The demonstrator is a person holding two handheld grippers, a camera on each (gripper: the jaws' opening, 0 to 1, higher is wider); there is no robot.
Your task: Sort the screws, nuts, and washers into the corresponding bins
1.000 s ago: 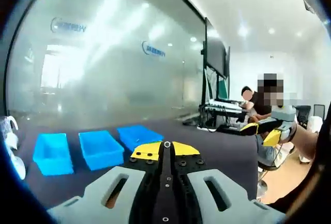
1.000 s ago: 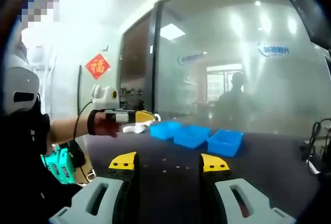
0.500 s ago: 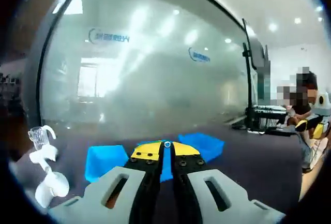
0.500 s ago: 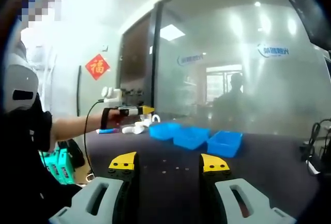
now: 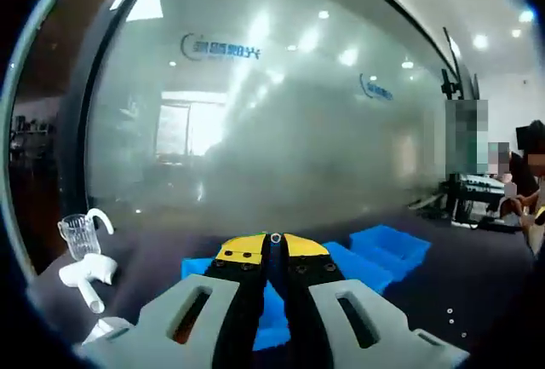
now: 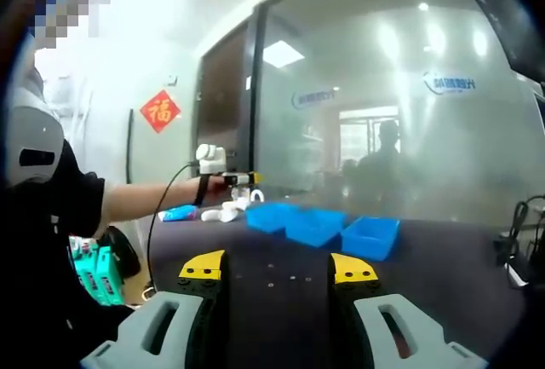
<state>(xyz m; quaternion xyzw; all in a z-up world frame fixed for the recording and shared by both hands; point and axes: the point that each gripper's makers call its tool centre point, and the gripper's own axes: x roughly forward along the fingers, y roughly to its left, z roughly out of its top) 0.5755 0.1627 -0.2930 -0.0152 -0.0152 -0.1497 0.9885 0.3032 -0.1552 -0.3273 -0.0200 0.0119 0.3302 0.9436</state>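
- The dark bench (image 6: 443, 275) runs wide across the right gripper view, and sorting looks barely begun, as far as I can judge: small hardware pieces (image 6: 285, 277) lie loose on it, well apart from the bins.
- Three blue bins (image 6: 322, 224) sit side by side at the far side of the bench; whether anything lies inside them is too small to tell.
- In the left gripper view the bins (image 5: 387, 250) sit just beyond the tongs, with a few specks of hardware (image 5: 456, 322) low on the right.
- Left tongs (image 5: 274, 245): clenched, yellow tips pressed together; I cannot tell if anything is between them. They hang over the bins.
- Right tongs (image 6: 278, 267): released, jaws well apart, nothing between them, pointed at the loose pieces.
- Off to the side: a frosted glass wall (image 5: 281, 113) behind the bench, white plastic pieces (image 5: 85, 271) and a clear cup (image 5: 78, 234) near the bench's left end.
- Nothing stands between the right tongs and the loose hardware.
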